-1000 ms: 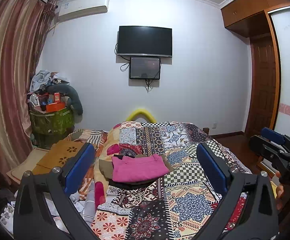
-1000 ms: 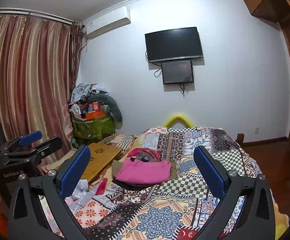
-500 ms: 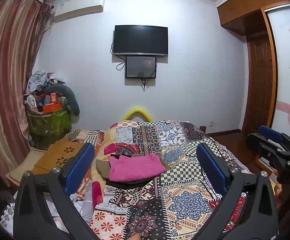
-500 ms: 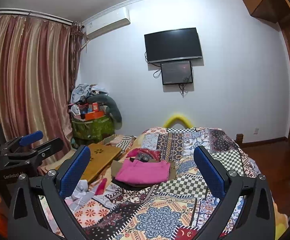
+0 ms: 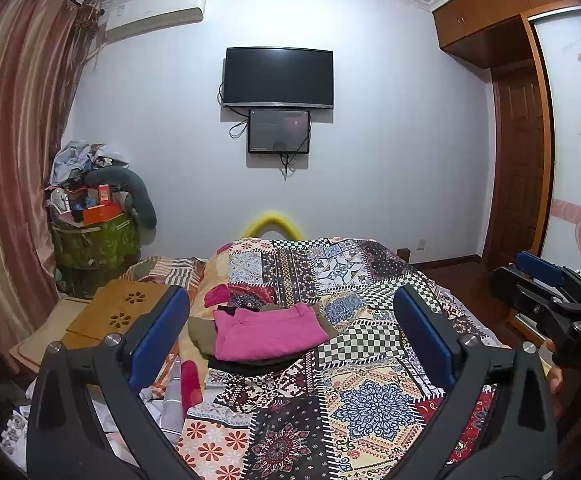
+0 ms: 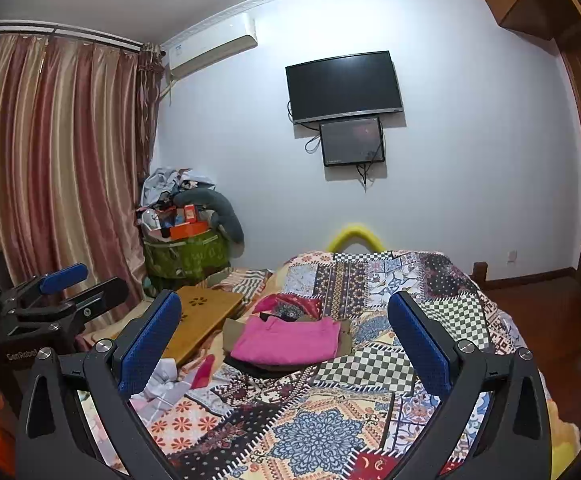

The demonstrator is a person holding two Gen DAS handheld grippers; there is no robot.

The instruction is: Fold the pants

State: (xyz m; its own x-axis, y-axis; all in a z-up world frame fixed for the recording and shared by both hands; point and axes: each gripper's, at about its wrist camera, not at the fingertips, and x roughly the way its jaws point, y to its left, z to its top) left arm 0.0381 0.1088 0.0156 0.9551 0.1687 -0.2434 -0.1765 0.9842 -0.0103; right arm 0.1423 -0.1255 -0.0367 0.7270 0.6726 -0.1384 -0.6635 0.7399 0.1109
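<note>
Folded pink pants [image 5: 268, 334] lie on top of a small stack of folded olive and dark garments [image 5: 200, 330] on the patchwork bedspread [image 5: 370, 400]. The stack also shows in the right wrist view [image 6: 290, 340]. My left gripper [image 5: 290, 336] is open and empty, held above the near part of the bed, short of the stack. My right gripper [image 6: 284, 338] is open and empty at a similar distance. Each gripper shows at the edge of the other's view: the right one [image 5: 546, 284] and the left one [image 6: 66, 284].
A wooden lap desk [image 5: 118, 312] lies left of the bed. A loose heap of clothes [image 6: 162, 384] sits at the bed's near left. A full green hamper [image 5: 94, 244] stands by the curtain. A wardrobe and door [image 5: 522, 160] are on the right. A TV [image 5: 278, 78] hangs on the far wall.
Both grippers stay open and empty. The left wrist view has shifted slightly, so the stack sits a little more left in it; the right wrist view is almost unchanged.
</note>
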